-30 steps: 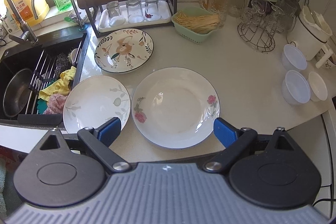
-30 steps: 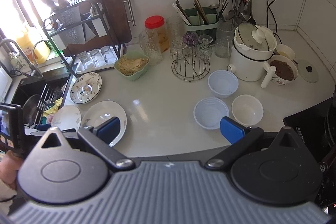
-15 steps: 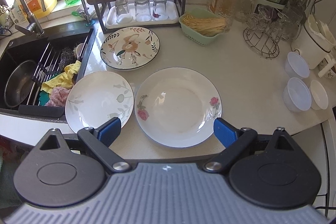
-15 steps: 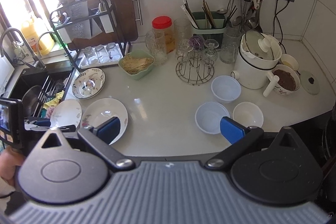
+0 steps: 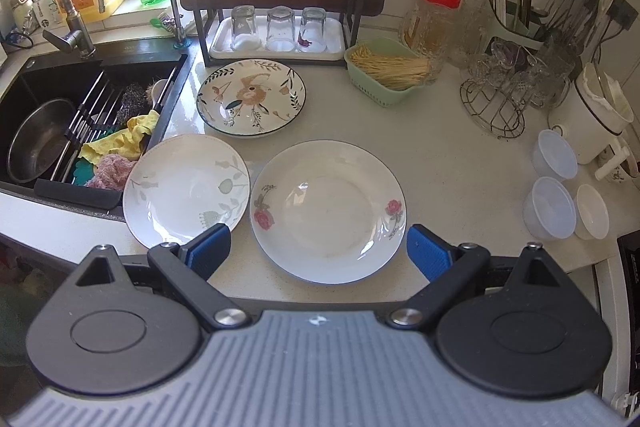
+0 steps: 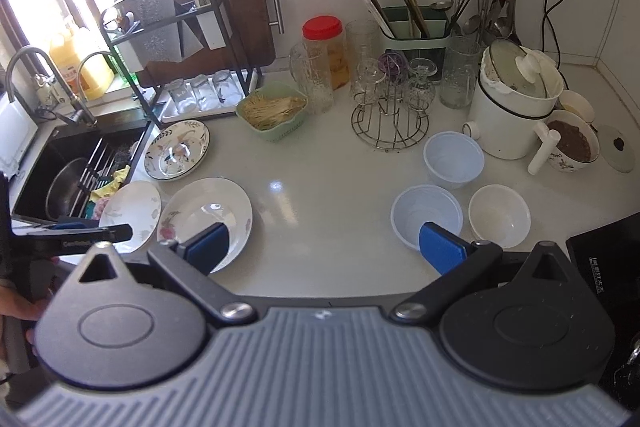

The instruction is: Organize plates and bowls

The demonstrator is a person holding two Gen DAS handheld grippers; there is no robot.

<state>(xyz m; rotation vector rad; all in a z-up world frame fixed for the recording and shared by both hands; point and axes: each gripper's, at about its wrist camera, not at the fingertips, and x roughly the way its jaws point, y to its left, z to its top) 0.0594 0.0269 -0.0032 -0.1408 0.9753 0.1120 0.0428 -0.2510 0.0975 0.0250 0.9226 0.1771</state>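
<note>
Three plates lie on the white counter: a rose-patterned plate (image 5: 328, 211) (image 6: 206, 213), a leaf-patterned white plate (image 5: 186, 193) (image 6: 130, 211) to its left, and a colourful floral plate (image 5: 252, 98) (image 6: 177, 155) behind them. At the right stand two translucent plastic bowls (image 5: 550, 209) (image 6: 427, 217) (image 6: 454, 159) and a small white bowl (image 5: 591, 211) (image 6: 499, 215). My left gripper (image 5: 318, 253) is open above the counter's front edge, straddling the near rim of the rose plate. My right gripper (image 6: 326, 247) is open and empty, held above the counter between plates and bowls.
A black sink (image 5: 60, 115) with a steel pan and cloths lies at the left. A dish rack with glasses (image 5: 280, 31), a green basket (image 5: 384, 75), a wire glass stand (image 6: 390, 123), a white pot (image 6: 516, 107) and a utensil holder line the back. A dark hob (image 6: 604, 267) sits at the right.
Both grippers have drifted slightly back and to the left, so the plates and bowls sit a little more to the right in view. Nothing was grasped or moved.
</note>
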